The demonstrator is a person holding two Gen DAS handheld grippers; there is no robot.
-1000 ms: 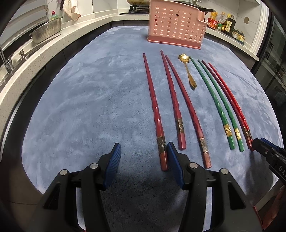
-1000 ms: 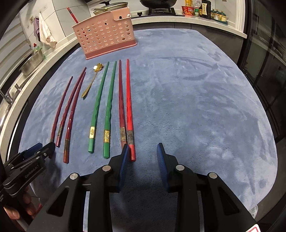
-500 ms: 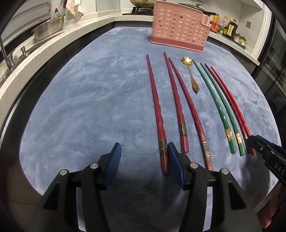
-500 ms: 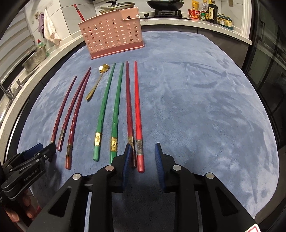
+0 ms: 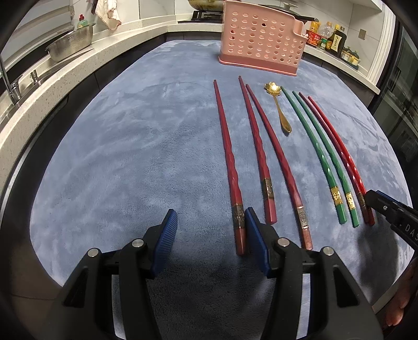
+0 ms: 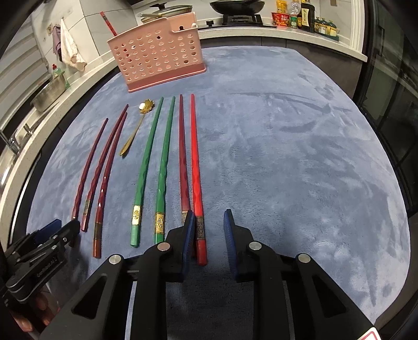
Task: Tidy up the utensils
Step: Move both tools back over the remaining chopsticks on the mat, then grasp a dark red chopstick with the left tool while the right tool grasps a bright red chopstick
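Several long chopsticks lie side by side on a blue mat: three dark red ones at left, two green ones, a dark red one and a bright red chopstick at right. A small gold spoon lies between the groups. A pink perforated utensil basket stands at the far end. My left gripper is open, low over the mat, its right finger beside the leftmost chopstick's end. My right gripper is open with the bright red chopstick's end between its fingers, near the left one.
A steel colander and a faucet sit on the counter at left. Sauce bottles and a pan stand on the back counter. A red chopstick stands in the basket.
Both grippers have moved forward and lower toward the chopstick ends. The right gripper's fingers now straddle the bright red chopstick's end.
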